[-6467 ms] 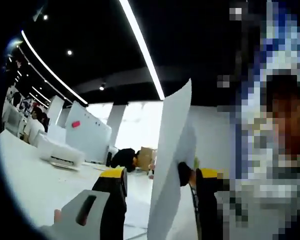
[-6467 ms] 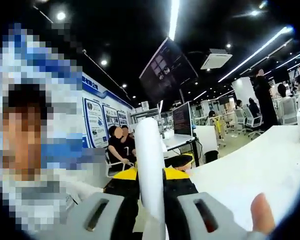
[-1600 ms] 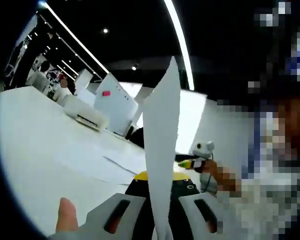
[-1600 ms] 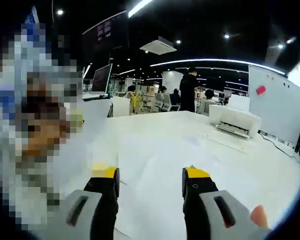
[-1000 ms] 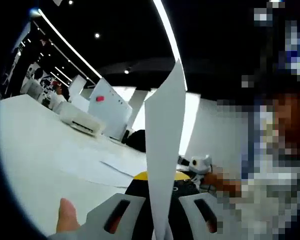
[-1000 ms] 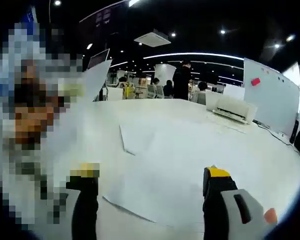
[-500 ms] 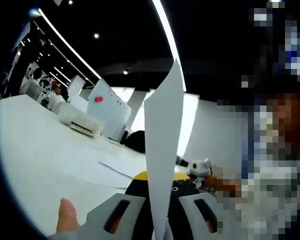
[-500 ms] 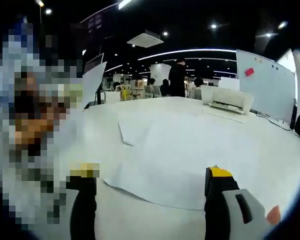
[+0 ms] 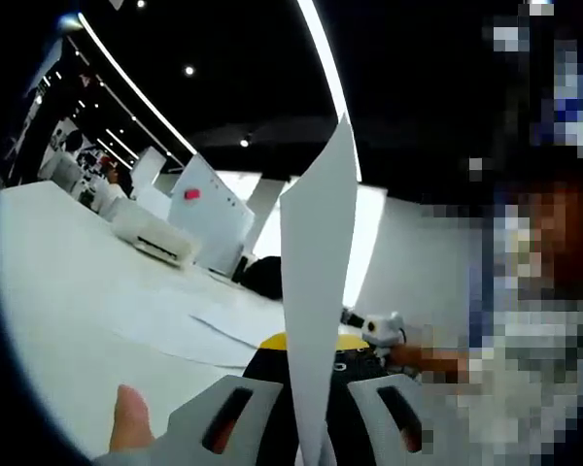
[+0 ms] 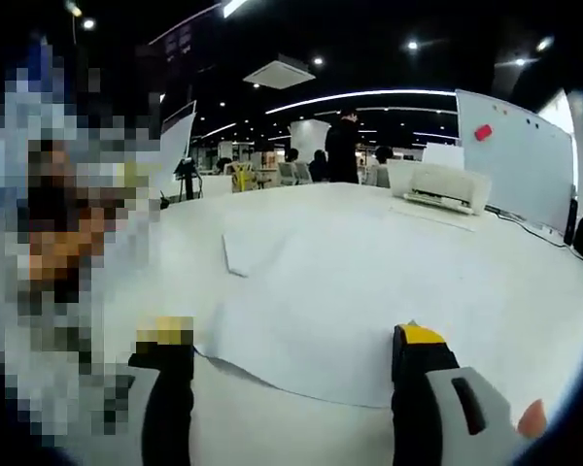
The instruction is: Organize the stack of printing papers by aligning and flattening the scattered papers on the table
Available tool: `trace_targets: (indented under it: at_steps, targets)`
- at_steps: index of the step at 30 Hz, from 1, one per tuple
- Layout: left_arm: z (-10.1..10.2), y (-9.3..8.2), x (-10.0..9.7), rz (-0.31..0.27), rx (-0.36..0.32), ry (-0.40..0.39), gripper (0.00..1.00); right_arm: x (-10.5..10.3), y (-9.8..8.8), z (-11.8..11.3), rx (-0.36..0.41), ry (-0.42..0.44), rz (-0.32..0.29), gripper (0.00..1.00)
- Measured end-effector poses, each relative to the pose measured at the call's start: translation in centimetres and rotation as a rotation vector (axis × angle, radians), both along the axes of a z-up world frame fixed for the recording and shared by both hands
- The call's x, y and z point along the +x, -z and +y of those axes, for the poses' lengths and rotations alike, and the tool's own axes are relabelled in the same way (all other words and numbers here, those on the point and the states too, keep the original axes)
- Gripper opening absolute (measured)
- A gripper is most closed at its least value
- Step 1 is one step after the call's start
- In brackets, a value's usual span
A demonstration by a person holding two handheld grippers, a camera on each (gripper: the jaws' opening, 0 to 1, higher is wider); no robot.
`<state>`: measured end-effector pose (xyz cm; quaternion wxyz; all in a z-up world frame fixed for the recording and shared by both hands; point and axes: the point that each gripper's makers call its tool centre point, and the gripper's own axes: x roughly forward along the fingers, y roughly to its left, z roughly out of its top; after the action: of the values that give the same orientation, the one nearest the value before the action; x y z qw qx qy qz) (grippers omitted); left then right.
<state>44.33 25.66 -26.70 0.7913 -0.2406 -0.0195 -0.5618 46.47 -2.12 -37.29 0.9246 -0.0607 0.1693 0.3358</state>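
In the left gripper view your left claw (image 9: 306,388) is clamped on a sheet of paper (image 9: 318,291), which stands upright, edge-on between the two jaws, and rises to a pointed corner well above them. Your thumb (image 9: 128,419) shows beside the grey body of the claw, at the lower left. Beyond the claw the white bench (image 9: 68,320) spreads away, with loose papers (image 9: 189,325) lying flat on it in an overlapping spread. Toward the far edge of the bench sits a white printer (image 9: 155,243), and behind it stands a whiteboard (image 9: 214,218) with a red mark on it. A small white device (image 9: 381,328) shows just to the right of the upright sheet; you cannot tell what it rests on. In the right gripper view your right claw (image 10: 291,388) is spread wide with nothing between the jaws, its yellow-tipped ends held above the near part of the bench (image 10: 525,291). A large sheet (image 10: 311,325) lies flat on the bench just ahead of the jaws, and a smaller sheet (image 10: 248,252) lies beyond it, partly overlapping, with one edge curled up. The printer (image 10: 442,186) sits toward the far right corner of the bench, the whiteboard (image 10: 515,146) behind it, and a person in dark clothes (image 10: 342,148) stands past the far edge.
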Motion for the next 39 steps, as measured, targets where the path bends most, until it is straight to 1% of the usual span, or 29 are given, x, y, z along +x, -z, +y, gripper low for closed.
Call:
trace_targets:
  at_steps: [6, 8, 10, 13, 16, 21, 29, 32, 35, 36, 37, 39]
  targets:
    - [0.13, -0.01, -0.02, -0.005, 0.000, 0.001, 0.06, 0.13, -0.05, 0.05, 0.006, 0.004, -0.006, 0.72]
    - [0.06, 0.23, 0.12, 0.008, 0.010, 0.002, 0.06, 0.11, -0.10, 0.23, 0.010, -0.002, -0.012, 0.68]
    - [-0.07, 0.31, 0.09, 0.011, 0.014, 0.003, 0.06, 0.05, -0.12, 0.32, 0.013, -0.005, -0.015, 0.67]
    - [-0.09, 0.19, -0.07, -0.002, 0.012, 0.004, 0.06, 0.07, -0.15, 0.33, 0.016, -0.003, -0.020, 0.66]
    - [-0.14, 0.26, -0.09, 0.001, 0.016, 0.009, 0.06, 0.00, -0.19, 0.46, 0.021, -0.006, -0.025, 0.64]
    - [-0.26, 0.25, -0.22, -0.003, 0.017, 0.009, 0.06, 0.14, -0.25, 0.41, 0.026, -0.006, -0.026, 0.56]
    - [-0.35, 0.19, -0.35, -0.005, 0.015, 0.010, 0.06, 0.49, -0.35, 0.26, 0.029, -0.001, -0.027, 0.50]
    - [-0.44, 0.21, -0.42, -0.005, 0.015, 0.011, 0.06, 0.32, -0.40, 0.42, 0.030, -0.023, -0.026, 0.41]
    - [-0.47, 0.20, -0.47, -0.005, 0.015, 0.012, 0.06, 0.23, -0.42, 0.48, 0.028, -0.038, -0.025, 0.34]
    - [-0.47, 0.20, -0.48, -0.005, 0.015, 0.012, 0.06, 0.13, -0.49, 0.59, 0.027, -0.055, -0.026, 0.29]
    - [-0.52, 0.20, -0.54, -0.006, 0.016, 0.013, 0.06, -0.04, -0.46, 0.64, 0.027, -0.062, -0.023, 0.27]
    - [-0.52, 0.20, -0.55, -0.006, 0.016, 0.014, 0.06, -0.18, -0.48, 0.65, 0.026, -0.065, -0.025, 0.27]
